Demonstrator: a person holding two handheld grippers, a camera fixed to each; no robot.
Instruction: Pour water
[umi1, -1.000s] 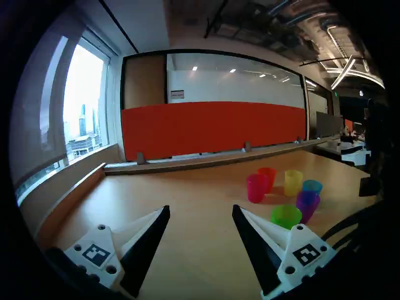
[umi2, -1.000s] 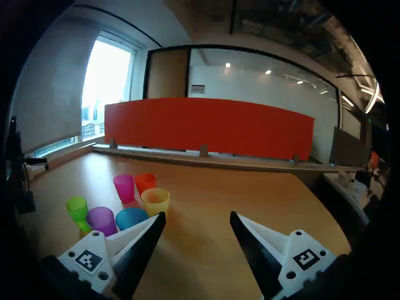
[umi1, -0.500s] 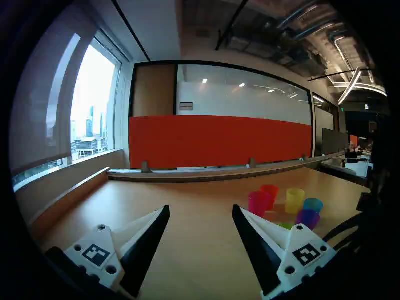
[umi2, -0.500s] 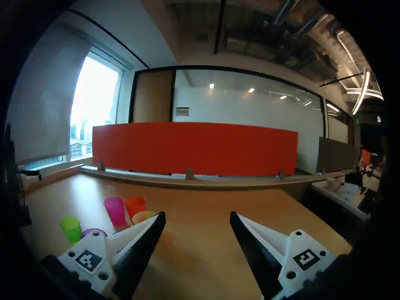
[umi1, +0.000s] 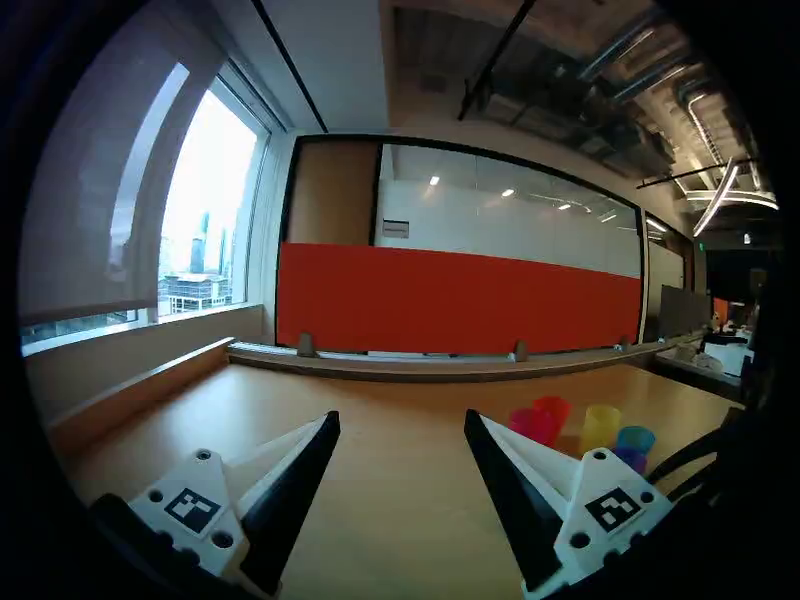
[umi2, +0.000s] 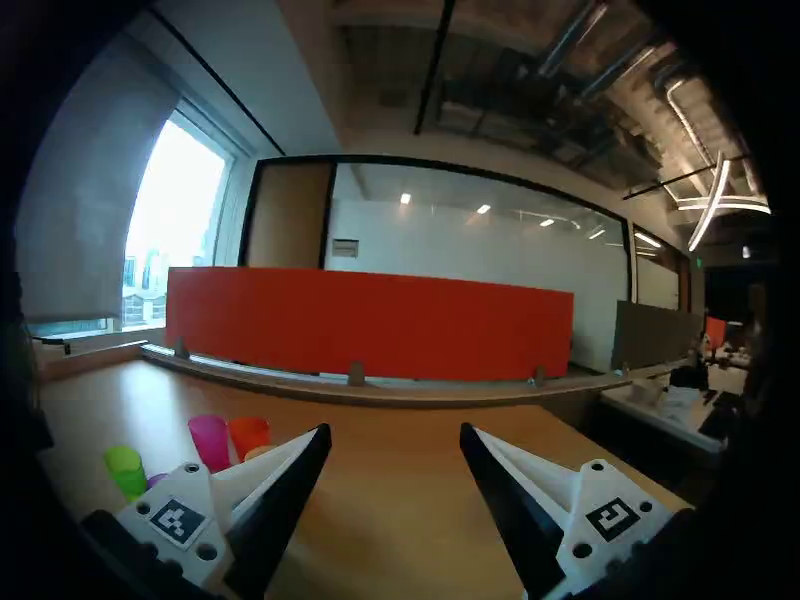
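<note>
Several coloured plastic cups stand in a cluster on the wooden table (umi1: 400, 440). In the left gripper view a pink cup (umi1: 527, 424), an orange cup (umi1: 552, 412), a yellow cup (umi1: 601, 427) and a blue cup (umi1: 636, 439) show just beyond the right finger of my left gripper (umi1: 400, 432), which is open and holds nothing. In the right gripper view a green cup (umi2: 125, 470), a pink cup (umi2: 210, 441) and an orange cup (umi2: 249, 435) stand to the left of my right gripper (umi2: 394, 444), also open with nothing between its fingers.
A long orange divider panel (umi1: 460, 300) runs along the table's far edge, with a glass wall behind it. A window (umi1: 200, 240) and a low wooden ledge (umi1: 140, 390) lie on the left. Desks with equipment (umi2: 680, 395) stand at the right.
Both grippers have sunk and tilted up, so the cups have slid lower in both views and partly behind the fingers; more ceiling shows. Both grippers stayed open.
</note>
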